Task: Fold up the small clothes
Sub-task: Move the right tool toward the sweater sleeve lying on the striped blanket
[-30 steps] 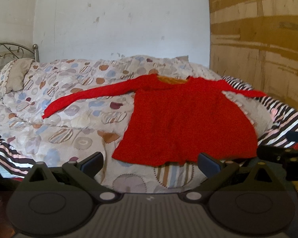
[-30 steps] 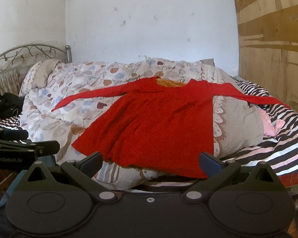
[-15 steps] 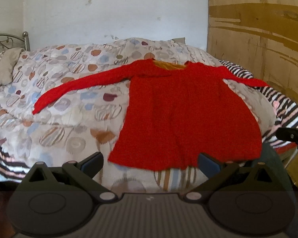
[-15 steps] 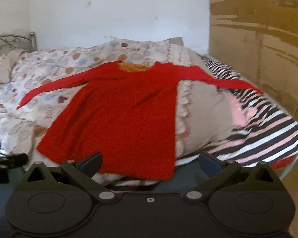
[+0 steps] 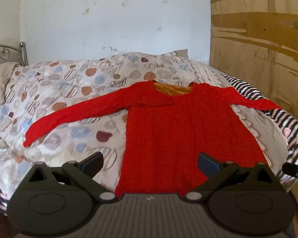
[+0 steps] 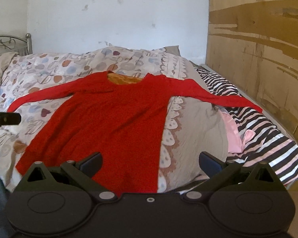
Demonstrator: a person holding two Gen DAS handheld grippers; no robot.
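Red long-sleeved dress [image 5: 180, 136] flat, sleeves spread, centre frame on patterned quilt [image 5: 73, 91]. Left gripper [image 5: 150, 161], right gripper [image 6: 150, 161]: jaws wide apart, empty.

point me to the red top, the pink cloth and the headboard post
red top [image 5: 180, 138], left wrist view, middle of the chest panel.
pink cloth [image 6: 235, 132], right wrist view, on the crumpled fold beside the striped blanket.
headboard post [image 6: 29, 43], right wrist view, on the metal upright below the knob.
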